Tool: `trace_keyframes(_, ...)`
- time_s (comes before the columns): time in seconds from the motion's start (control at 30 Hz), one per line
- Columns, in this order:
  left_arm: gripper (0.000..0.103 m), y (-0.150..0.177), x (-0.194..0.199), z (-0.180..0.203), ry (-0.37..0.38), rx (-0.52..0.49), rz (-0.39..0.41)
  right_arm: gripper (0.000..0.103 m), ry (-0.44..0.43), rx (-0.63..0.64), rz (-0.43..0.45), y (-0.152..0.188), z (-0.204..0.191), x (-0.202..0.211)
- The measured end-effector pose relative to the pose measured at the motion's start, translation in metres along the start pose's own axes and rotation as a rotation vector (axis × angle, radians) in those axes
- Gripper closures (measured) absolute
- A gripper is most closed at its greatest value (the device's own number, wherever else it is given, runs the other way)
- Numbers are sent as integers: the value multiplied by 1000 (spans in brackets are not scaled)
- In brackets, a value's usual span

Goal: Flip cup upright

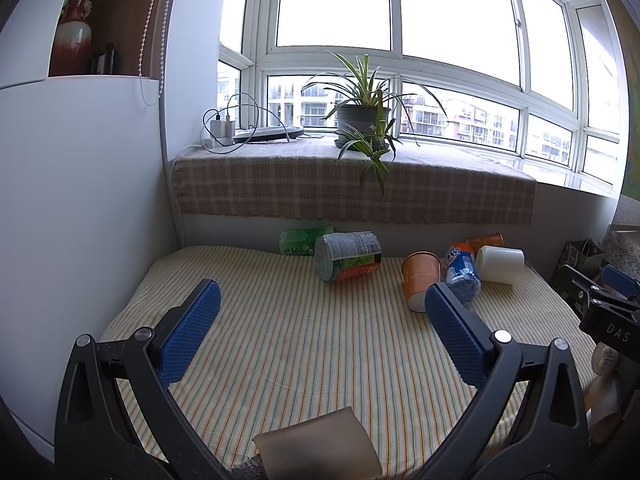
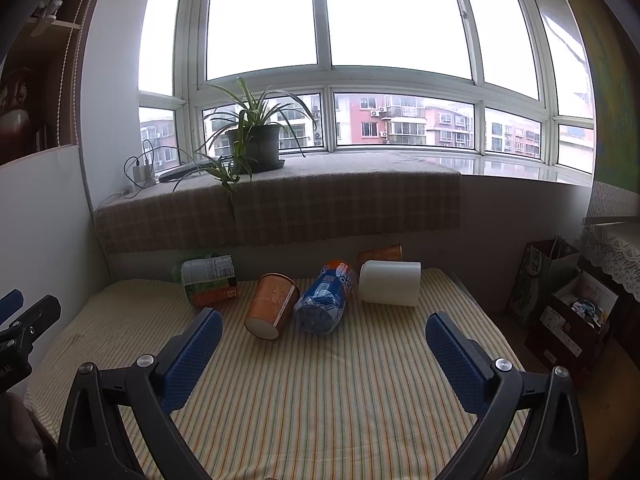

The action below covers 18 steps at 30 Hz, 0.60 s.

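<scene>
Left gripper (image 1: 320,320): wide, empty | right gripper (image 2: 324,340): wide, empty | striped cloth (image 2: 320,400): soft, ridged | orange cup (image 2: 272,306): frame centre, on its side, tapered paper, mouth toward camera; grip mid-wall lightly, pivot base down | behind: blue can (image 2: 326,300), white cup (image 2: 390,283).
</scene>
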<state>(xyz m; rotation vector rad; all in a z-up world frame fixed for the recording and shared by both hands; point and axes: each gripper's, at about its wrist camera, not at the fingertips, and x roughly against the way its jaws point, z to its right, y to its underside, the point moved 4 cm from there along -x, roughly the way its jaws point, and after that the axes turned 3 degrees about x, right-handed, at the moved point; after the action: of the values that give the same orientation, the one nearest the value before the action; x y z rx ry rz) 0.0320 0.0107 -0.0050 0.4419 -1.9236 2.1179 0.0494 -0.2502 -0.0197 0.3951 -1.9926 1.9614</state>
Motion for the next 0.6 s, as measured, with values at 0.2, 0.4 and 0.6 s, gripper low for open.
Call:
trace_keyframes(0.2,0,1,1,1,1,2,-3,0,0,0,-2,1,0,-1)
trace_keyframes(0.4,0,1,0,1,0,3,-3,0,-2,-3,-10,3,0,-4)
trace_keyframes(0.6,0,2,0,1,0,3,-4,0,-2,-6,-22,4,1,-9)
